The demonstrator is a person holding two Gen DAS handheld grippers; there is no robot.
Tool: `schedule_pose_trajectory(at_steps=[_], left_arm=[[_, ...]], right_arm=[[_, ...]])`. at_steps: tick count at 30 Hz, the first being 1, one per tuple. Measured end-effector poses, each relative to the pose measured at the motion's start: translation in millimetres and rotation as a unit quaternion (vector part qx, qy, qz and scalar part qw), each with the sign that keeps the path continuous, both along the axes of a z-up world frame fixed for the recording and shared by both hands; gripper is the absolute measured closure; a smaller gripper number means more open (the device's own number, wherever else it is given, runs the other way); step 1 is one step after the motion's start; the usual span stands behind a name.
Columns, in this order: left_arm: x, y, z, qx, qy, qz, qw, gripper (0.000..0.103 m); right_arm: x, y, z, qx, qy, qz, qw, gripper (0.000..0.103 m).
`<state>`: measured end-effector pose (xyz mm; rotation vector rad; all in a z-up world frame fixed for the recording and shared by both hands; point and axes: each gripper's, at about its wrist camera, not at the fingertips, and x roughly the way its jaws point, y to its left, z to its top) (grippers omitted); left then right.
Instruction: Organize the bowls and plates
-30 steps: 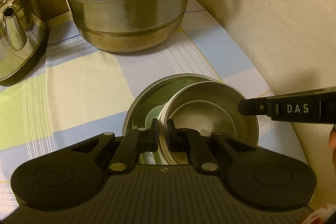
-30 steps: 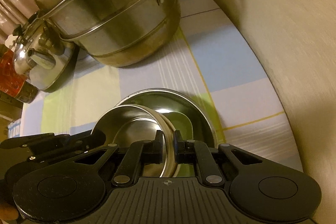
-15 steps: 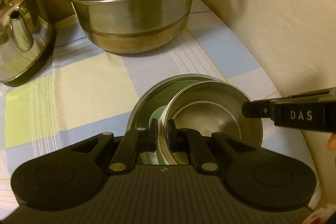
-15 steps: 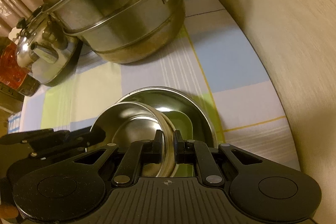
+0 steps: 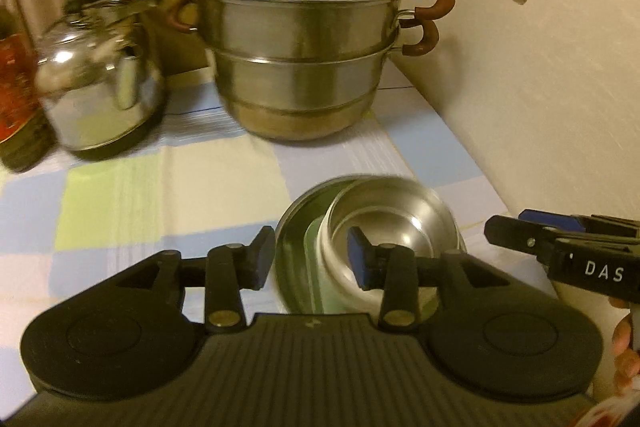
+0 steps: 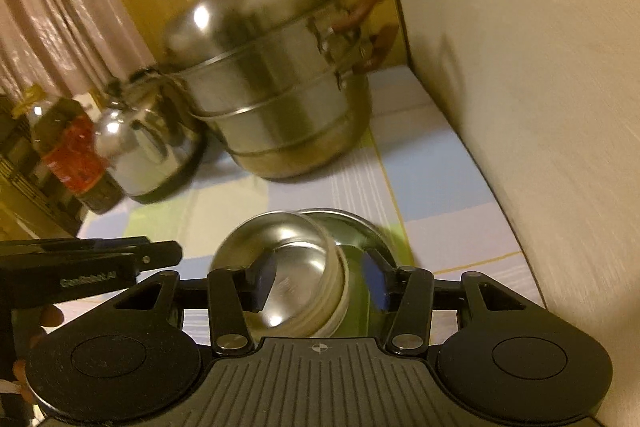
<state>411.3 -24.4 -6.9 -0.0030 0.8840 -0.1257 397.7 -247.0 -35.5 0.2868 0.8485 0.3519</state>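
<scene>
Left wrist view: left claw (image 5: 311, 255) wide open, gripping nothing. Steel bowl (image 5: 394, 233) sits lower centre of frame, tilted, nested inside a wider steel plate (image 5: 294, 247) with a pale green piece (image 5: 314, 267) showing between them. Shiny, slightly motion-blurred. Stack rests on the checked cloth of the desk (image 5: 168, 187). Right claw (image 5: 516, 231) enters from the right edge. Steamer pot (image 5: 298, 63) top centre, kettle (image 5: 98, 83) upper left.

Right wrist view: right claw (image 6: 320, 281) also spread wide, empty. Bowl (image 6: 286, 259) lower centre between the fingers (image 6: 262, 281), not touched by them; leans on the plate (image 6: 360, 227). Left claw (image 6: 160, 254) at left edge.
</scene>
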Motion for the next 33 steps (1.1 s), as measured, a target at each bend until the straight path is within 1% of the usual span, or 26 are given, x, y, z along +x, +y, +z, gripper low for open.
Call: schedule_pose_trajectory(at_steps=[4, 6, 12, 16, 19, 23, 25, 33], left_arm=[[-45, 1, 4, 0.019, -0.014, 0.01, 0.9997, 0.064], [-66, 0, 5, 0.022, -0.017, 0.008, 0.9996, 0.06], [-121, 6, 4, 0.008, -0.002, 0.013, 0.9999, 0.06], [-151, 15, 2, -0.001, 0.011, 0.019, 0.9998, 0.06], [-175, 18, 3, 0.004, 0.013, 0.014, 0.9998, 0.06], [-203, 22, 3, 0.005, 0.017, 0.0, 0.9998, 0.061], [-217, 24, 3, 0.005, 0.019, -0.007, 0.9998, 0.061], [-270, 35, 4, 0.002, 0.018, -0.027, 0.9995, 0.06]], right_arm=[[-32, -1, -1, 0.004, -0.007, 0.01, 1.0, 0.054], [-47, 1, -3, 0.003, -0.007, 0.019, 1.0, 0.054], [-96, 2, -2, 0.004, -0.016, 0.037, 0.999, 0.054], [-126, 6, -3, 0.001, 0.005, 0.034, 0.999, 0.054], [-147, 12, -3, 0.002, 0.022, 0.027, 0.999, 0.054], [-176, 25, -2, -0.017, 0.043, 0.022, 0.999, 0.054], [-192, 32, -1, -0.025, 0.046, 0.018, 0.998, 0.054], [-253, 49, 7, -0.024, 0.047, 0.006, 0.999, 0.054]])
